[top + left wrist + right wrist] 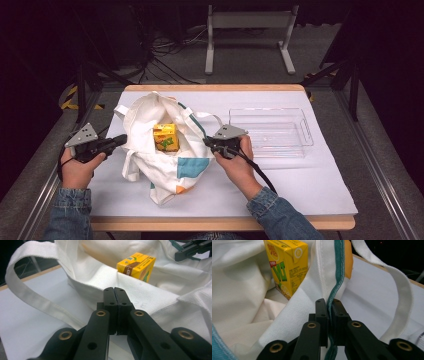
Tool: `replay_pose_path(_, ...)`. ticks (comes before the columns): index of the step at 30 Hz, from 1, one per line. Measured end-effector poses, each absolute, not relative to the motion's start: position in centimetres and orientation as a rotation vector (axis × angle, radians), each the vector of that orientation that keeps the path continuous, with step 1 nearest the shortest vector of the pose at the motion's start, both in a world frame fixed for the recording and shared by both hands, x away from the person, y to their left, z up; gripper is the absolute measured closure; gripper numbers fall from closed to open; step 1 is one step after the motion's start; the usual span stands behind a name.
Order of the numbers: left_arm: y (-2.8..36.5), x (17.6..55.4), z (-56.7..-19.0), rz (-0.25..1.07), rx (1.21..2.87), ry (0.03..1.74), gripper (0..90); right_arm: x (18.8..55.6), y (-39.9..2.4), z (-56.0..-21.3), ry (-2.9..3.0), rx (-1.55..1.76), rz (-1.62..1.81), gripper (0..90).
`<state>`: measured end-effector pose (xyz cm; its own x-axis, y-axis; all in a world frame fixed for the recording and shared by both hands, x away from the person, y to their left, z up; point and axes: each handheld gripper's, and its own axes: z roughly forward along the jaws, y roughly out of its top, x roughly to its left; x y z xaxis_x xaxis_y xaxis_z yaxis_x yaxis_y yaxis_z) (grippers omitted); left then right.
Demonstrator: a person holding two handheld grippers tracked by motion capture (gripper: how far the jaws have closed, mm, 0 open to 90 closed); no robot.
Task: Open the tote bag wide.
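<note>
A white tote bag (165,170) lies open in the middle of the table, with a yellow drink carton (165,137) standing inside it. My left gripper (120,140) sits at the bag's left side. In the left gripper view its jaws (115,289) are shut, tips against the bag's wall (150,297); no cloth shows between them, and the carton (136,266) stands beyond. My right gripper (207,142) is at the bag's right rim. In the right gripper view it (327,301) is shut on the green-trimmed rim (339,270), with the carton (287,265) to the left.
A clear plastic tray (306,131) sits on the white mat to the right of the bag. One bag strap (402,295) loops out past the right gripper, another (37,300) lies at the left. Cables and a stand's legs are on the floor beyond the table.
</note>
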<state>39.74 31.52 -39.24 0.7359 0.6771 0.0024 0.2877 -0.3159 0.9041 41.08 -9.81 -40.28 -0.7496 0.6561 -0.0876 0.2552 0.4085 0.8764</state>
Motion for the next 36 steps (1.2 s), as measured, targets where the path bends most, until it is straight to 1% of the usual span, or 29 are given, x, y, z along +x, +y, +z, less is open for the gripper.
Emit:
replay_pose_path(10,31.5,40.4,-40.5,0.45,1.93,0.762,89.1,41.6,-8.7,-42.1,2.281,0.809,1.251,83.9)
replay_pose_path(19,32.0,40.8,-42.0,0.395,1.936,0.798,89.0,41.7,-8.0,-43.6,2.328,0.805,1.185,83.5)
replay_pose_path(29,31.9,41.1,-43.1,0.366,1.962,0.823,89.0,41.6,-8.1,-44.3,2.339,0.798,1.158,83.5)
replay_pose_path(34,31.9,41.3,-43.5,0.372,1.983,0.821,89.0,41.4,-8.3,-44.4,2.345,0.801,1.148,83.5)
replay_pose_path(36,31.8,41.2,-43.7,0.354,1.979,0.842,89.0,41.4,-8.3,-44.3,2.347,0.802,1.146,83.5)
